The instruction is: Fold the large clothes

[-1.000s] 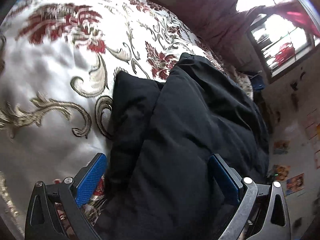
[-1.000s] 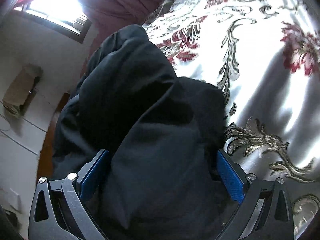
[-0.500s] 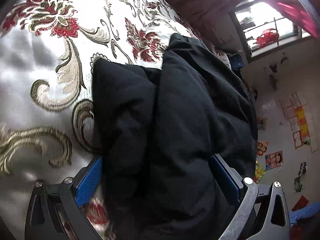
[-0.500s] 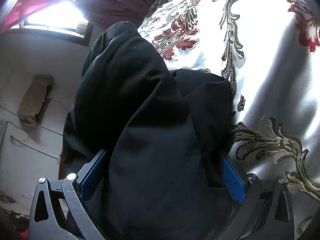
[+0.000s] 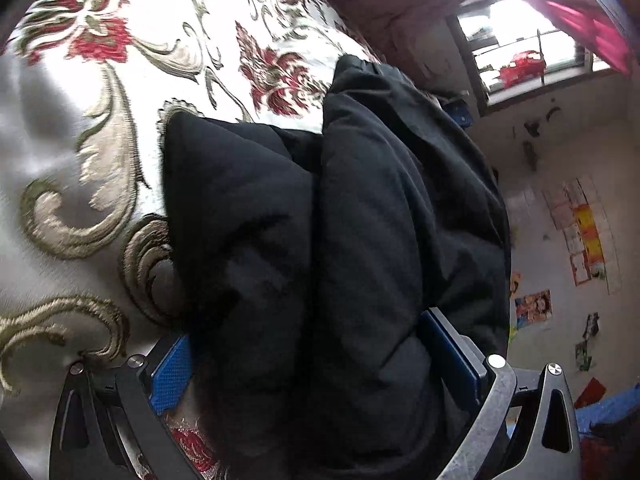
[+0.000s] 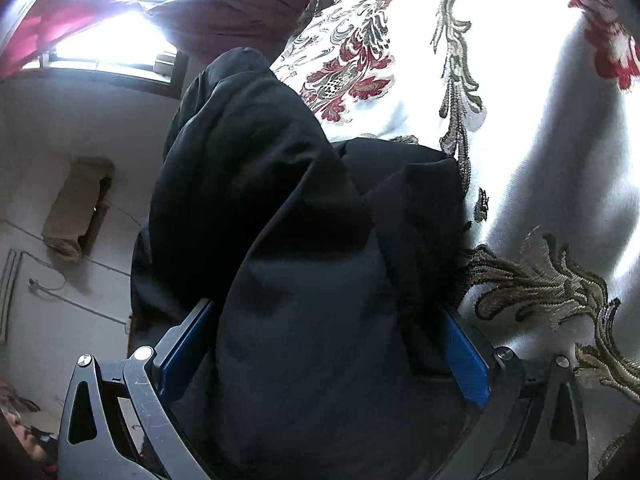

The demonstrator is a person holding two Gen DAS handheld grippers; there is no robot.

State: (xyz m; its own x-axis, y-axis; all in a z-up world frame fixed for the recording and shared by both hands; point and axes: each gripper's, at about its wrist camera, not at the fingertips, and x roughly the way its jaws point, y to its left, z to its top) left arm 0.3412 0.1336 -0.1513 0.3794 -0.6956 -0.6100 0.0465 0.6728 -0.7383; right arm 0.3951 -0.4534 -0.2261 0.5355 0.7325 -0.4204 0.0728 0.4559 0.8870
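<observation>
A bulky black padded garment [image 5: 340,240] lies folded in thick layers on a white bedspread [image 5: 80,128] with red flowers and gold scrolls. My left gripper [image 5: 316,364] has its blue pads [image 5: 172,372] spread wide, with the thick bundle filling the gap between them. My right gripper [image 6: 324,348] holds the same black garment [image 6: 304,264] the same way, its blue pads [image 6: 468,360] wide apart around the bundle. The bedspread [image 6: 540,120] shows to the right in the right wrist view.
A window [image 5: 528,56] with red curtains is at the far end of the room. A wall with posters [image 5: 576,236] lies to the right in the left wrist view. A pale wall with a cable [image 6: 60,272] lies to the left in the right wrist view.
Both grippers have moved further in over the black bundle and tilted up. The garment fills more of each view; the pads stay equally wide.
</observation>
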